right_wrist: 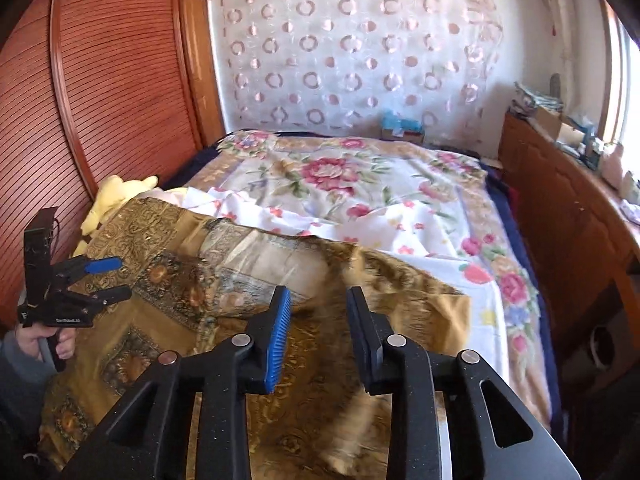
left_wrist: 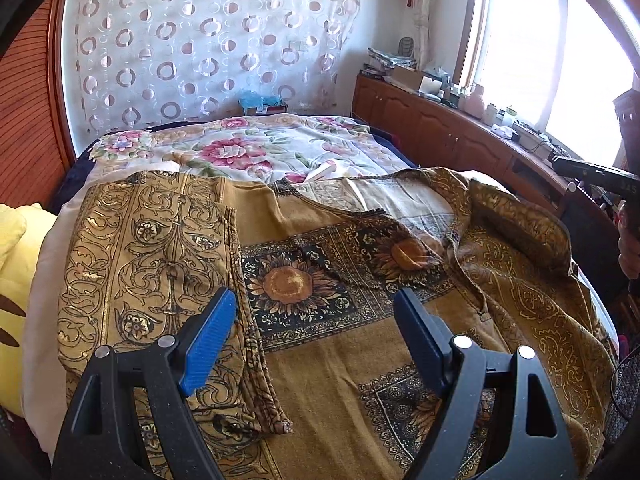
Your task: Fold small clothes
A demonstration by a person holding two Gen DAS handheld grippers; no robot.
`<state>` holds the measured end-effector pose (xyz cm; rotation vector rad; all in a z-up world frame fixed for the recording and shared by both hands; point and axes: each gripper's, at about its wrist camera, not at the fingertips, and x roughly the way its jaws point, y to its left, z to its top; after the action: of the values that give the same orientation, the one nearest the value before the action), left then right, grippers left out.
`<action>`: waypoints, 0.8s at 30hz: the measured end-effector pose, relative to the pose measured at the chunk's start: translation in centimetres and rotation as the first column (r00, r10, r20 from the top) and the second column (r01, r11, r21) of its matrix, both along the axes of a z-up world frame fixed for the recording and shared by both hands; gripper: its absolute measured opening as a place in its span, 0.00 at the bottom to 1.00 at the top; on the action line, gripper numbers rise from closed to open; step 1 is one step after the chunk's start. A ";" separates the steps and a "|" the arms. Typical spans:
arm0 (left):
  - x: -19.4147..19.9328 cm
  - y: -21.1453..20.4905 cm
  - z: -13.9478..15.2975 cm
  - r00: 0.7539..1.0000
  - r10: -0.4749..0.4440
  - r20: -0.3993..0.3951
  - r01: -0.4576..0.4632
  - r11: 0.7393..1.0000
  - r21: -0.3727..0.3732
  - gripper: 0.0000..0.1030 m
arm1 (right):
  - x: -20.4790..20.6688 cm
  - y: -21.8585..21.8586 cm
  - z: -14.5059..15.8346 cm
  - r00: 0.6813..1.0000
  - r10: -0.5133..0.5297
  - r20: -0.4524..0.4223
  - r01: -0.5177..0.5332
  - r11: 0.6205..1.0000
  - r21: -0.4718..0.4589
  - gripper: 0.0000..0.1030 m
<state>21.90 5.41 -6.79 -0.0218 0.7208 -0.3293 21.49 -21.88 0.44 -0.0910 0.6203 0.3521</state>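
Observation:
A golden-brown garment (left_wrist: 340,344) with sunflower squares lies spread on the bed. Its left sleeve (left_wrist: 160,256) is folded in over the body, and its right side (left_wrist: 520,264) lies rumpled. My left gripper (left_wrist: 314,296) hovers above the garment's middle, open, with nothing between its blue pads. At the far right of that view is my right gripper (left_wrist: 588,174). In the right wrist view the right gripper (right_wrist: 319,292) stands above the garment (right_wrist: 160,308); its pads are apart and no cloth is between them. The cloth below it is blurred. A hand (right_wrist: 60,344) holds the left gripper (right_wrist: 118,278).
A floral bedsheet (right_wrist: 360,184) covers the bed beyond the garment. A yellow plush toy (right_wrist: 116,196) lies by the ribbed wooden panel (right_wrist: 100,80) on the left. A cluttered wooden cabinet (left_wrist: 440,120) runs along the right under the window. A circle-patterned curtain (left_wrist: 200,40) hangs behind.

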 end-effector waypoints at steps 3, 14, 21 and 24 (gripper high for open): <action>0.0 0.1 0.0 1.000 0.004 0.005 -0.004 1.000 -0.003 0.80 | -0.4 -0.3 -1.0 0.999 -0.051 -0.005 0.051 0.998 -0.025 0.31; -0.3 0.2 -0.1 1.000 0.001 0.001 -0.001 1.000 0.004 0.80 | 0.3 -2.2 -7.9 0.969 -0.184 -0.167 0.164 0.978 -0.131 0.31; -0.4 -0.3 0.0 1.000 -0.004 -0.001 0.004 1.000 0.012 0.80 | -2.5 -3.6 -8.0 0.955 -0.207 -0.213 0.184 0.975 -0.122 0.31; -0.6 -0.5 0.0 1.000 -0.010 0.000 0.010 1.000 0.019 0.80 | -3.6 -4.1 -8.1 0.950 -0.204 -0.239 0.182 0.977 -0.109 0.31</action>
<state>21.34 4.89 -6.81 0.0000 0.7244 -0.3323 17.87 -25.95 -7.64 -0.0676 0.8862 0.1469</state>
